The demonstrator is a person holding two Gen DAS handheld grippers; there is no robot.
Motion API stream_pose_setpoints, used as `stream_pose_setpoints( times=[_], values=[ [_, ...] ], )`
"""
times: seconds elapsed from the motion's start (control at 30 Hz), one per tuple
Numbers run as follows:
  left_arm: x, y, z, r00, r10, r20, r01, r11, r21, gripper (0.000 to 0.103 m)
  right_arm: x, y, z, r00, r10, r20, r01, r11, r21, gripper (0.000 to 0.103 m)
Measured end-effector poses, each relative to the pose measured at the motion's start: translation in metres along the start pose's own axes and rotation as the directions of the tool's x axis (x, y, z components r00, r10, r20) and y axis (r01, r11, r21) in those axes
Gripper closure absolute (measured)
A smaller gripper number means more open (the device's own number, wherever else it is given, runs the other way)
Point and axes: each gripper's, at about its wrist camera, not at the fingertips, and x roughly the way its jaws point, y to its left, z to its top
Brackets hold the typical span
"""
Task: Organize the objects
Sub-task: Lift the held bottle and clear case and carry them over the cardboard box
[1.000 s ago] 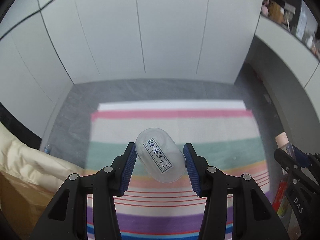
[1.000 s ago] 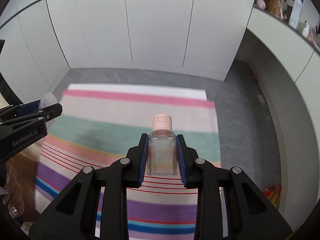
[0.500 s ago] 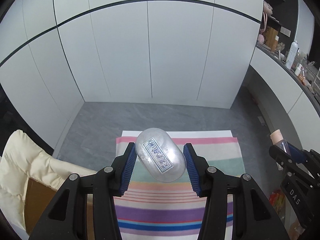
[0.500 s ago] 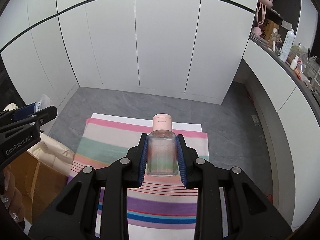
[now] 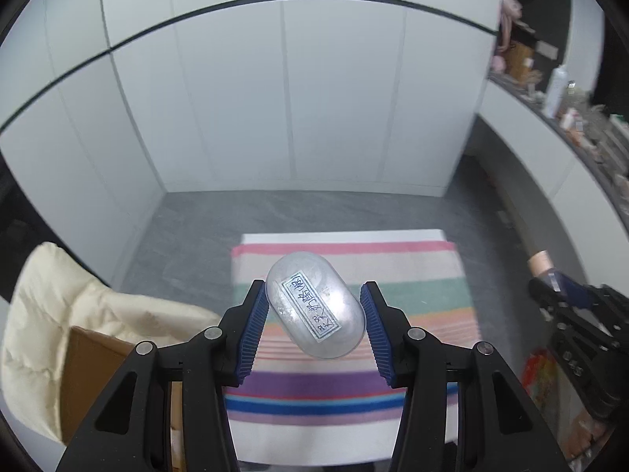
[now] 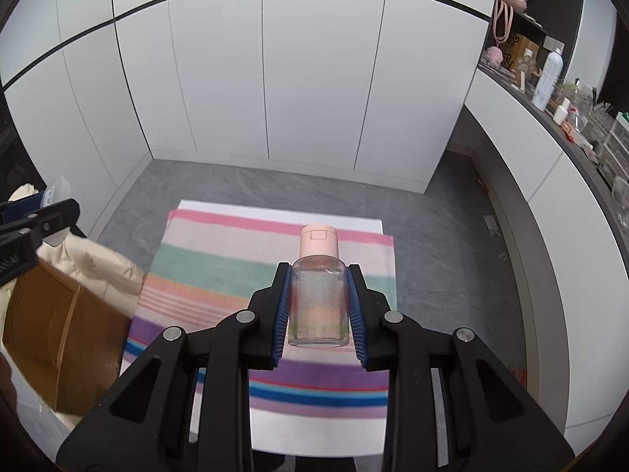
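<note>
1. Two containers are held in the air above a striped rug, one in each gripper.
2. An oval clear plastic case is clamped between the blue ribbed pads of the left gripper; it is tilted, with its long axis running diagonally, and its surface looks frosted and silvery.
3. A white rectangular label with a blue border is stuck on the case; blue handwriting is seen on it, but it cannot be read.
4. A small clear bottle with a flat pale pink flip cap is gripped upright by its two sides in the right gripper; its walls are transparent, so the rug's stripes are seen through it.
5. No writing can be made out on the bottle.
6. The rug is laid on a grey floor in front of white cabinet doors; bands of pink, green, orange, purple and blue are shown on it.
7. A brown cardboard box draped with cream fabric is seen beside the rug's left edge.
8. A cluttered dark shelf with a tall white bottle runs along the right wall; its labels are too small to read.
</note>
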Motion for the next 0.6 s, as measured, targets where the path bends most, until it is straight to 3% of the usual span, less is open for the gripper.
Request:
stream_pose_setpoints(
  times=[0.23,0.47,0.6],
  values=[
    [-0.029,0.0,-0.055,1.0,-0.018,-0.008,0.018,1.0,0.024,0.053,-0.021,-0.004,-0.062,0.999,0.002,-0.047,-0.004,0.999,-0.05,0.075],
    [-0.054,0.009,-0.113,0.996,-0.088,-0.025,0.087,0.996,-0.009,0.054,-0.041,-0.009,-0.118,0.995,0.029,-0.098,-0.033,0.999,-0.038,0.075],
    [-0.057,0.021,-0.138,0.999,-0.052,-0.013,0.051,0.998,-0.032,0.053,-0.052,-0.012,-0.139,0.996,0.033,-0.086,-0.034,0.999,-0.017,0.075]
  ],
)
